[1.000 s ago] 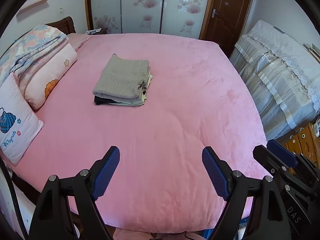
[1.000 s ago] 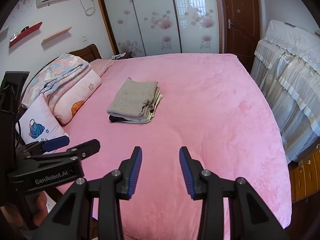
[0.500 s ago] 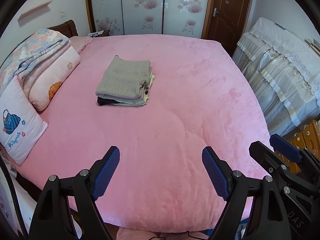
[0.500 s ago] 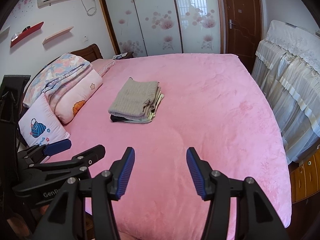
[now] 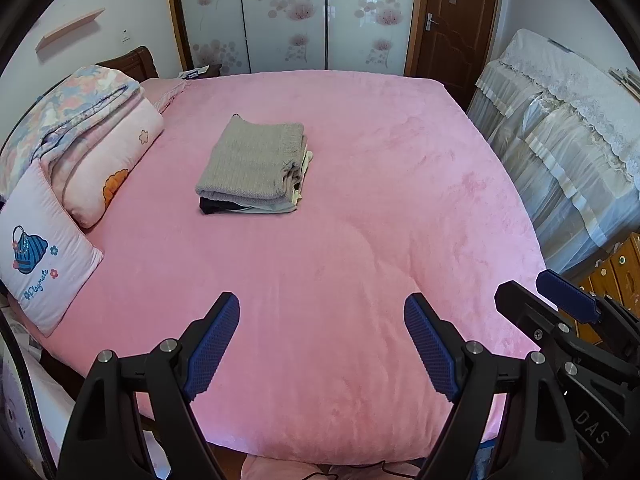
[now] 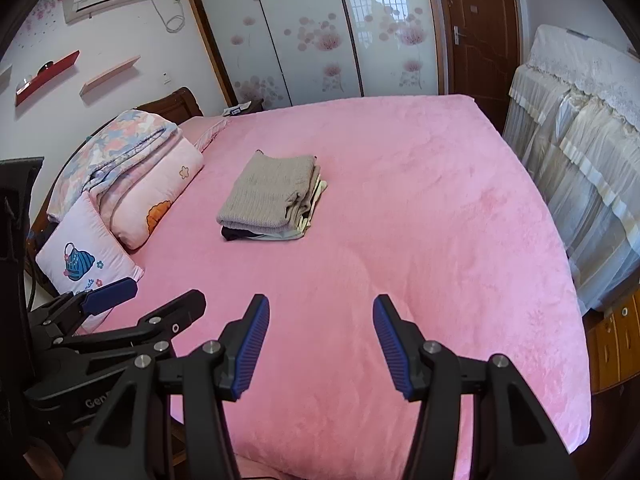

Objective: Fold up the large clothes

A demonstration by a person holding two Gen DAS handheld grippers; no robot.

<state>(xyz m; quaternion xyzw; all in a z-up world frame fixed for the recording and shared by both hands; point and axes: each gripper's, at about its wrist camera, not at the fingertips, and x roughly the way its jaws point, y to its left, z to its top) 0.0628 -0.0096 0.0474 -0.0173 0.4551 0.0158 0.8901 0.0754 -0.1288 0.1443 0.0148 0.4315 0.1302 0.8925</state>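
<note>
We see the stack of folded clothes [image 5: 256, 168] lying well beyond our left gripper [image 5: 322, 340] fingertips, slightly to their left, on the pink bed [image 5: 360, 240]. Both it and our right gripper [image 6: 320, 340] gape wide, gripping nothing. Under the grey top piece, the lower garments show only as edges.

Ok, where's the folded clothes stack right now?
In both wrist views, the folded clothes stack lies left of centre on the pink bed, right of the pillows.
</note>
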